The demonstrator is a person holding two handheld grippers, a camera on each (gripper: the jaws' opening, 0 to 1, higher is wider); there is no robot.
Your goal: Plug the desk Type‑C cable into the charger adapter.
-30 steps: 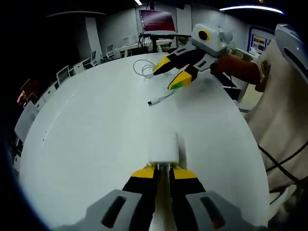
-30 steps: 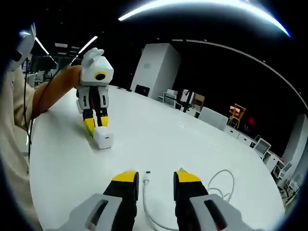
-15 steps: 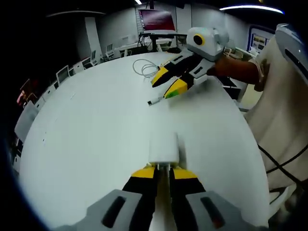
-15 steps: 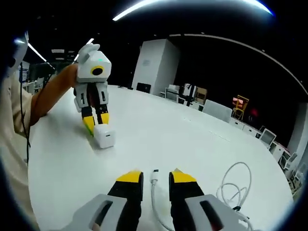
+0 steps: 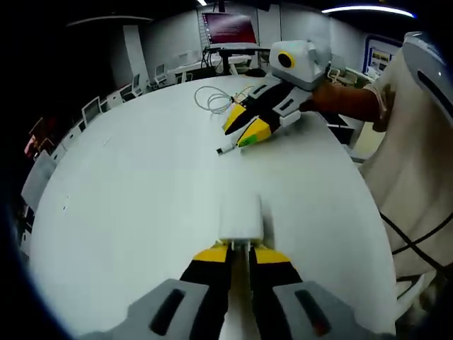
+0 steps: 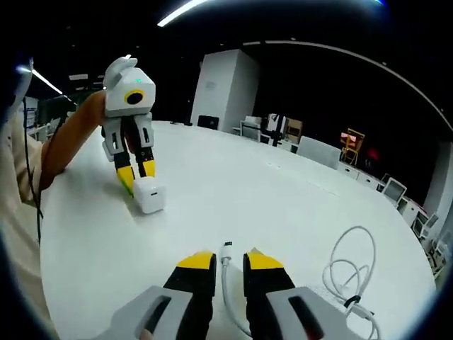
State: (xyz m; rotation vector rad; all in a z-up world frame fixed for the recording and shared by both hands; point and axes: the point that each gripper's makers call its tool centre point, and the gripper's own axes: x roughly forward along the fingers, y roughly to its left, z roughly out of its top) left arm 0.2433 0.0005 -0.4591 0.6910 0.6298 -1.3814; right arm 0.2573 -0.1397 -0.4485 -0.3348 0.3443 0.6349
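In the left gripper view, the left tool [image 5: 239, 256] rises from the bottom edge with its yellow-tipped jaws pinching the near end of the white charger adapter [image 5: 241, 219], which lies flat on the white desk [image 5: 141, 191] straight ahead of the jaw tips. Further ahead of the adapter and a little to its right, the right tool [image 5: 242, 130] comes in from the far right side, held by a person's hand and forearm [image 5: 347, 103]. Its yellow tips point down at the desk and sit on either side of the white Type-C cable [image 5: 228, 149], whose plug end pokes out just past those tips toward the left tool. Beyond the right tool the rest of the cable lies in loose loops on the desk. A person's pale clothing [image 5: 417, 163] fills the right side.

In the right gripper view, the left tool [image 6: 136, 175] stands well ahead and to the left, tips down, gripping the charger adapter [image 6: 149, 195] on the desk [image 6: 283, 205]; a forearm [image 6: 67, 142] reaches to it from the left. At the bottom, the right tool [image 6: 227, 261] has its jaws drawn close together around the Type-C cable [image 6: 228, 276], with the plug sticking out just beyond the tips and pointing roughly toward the adapter, well apart from it. Whether the jaws actually press the cable is hard to tell. To the right of this tool the cable's slack curls in white loops [image 6: 354, 265] on the desk.
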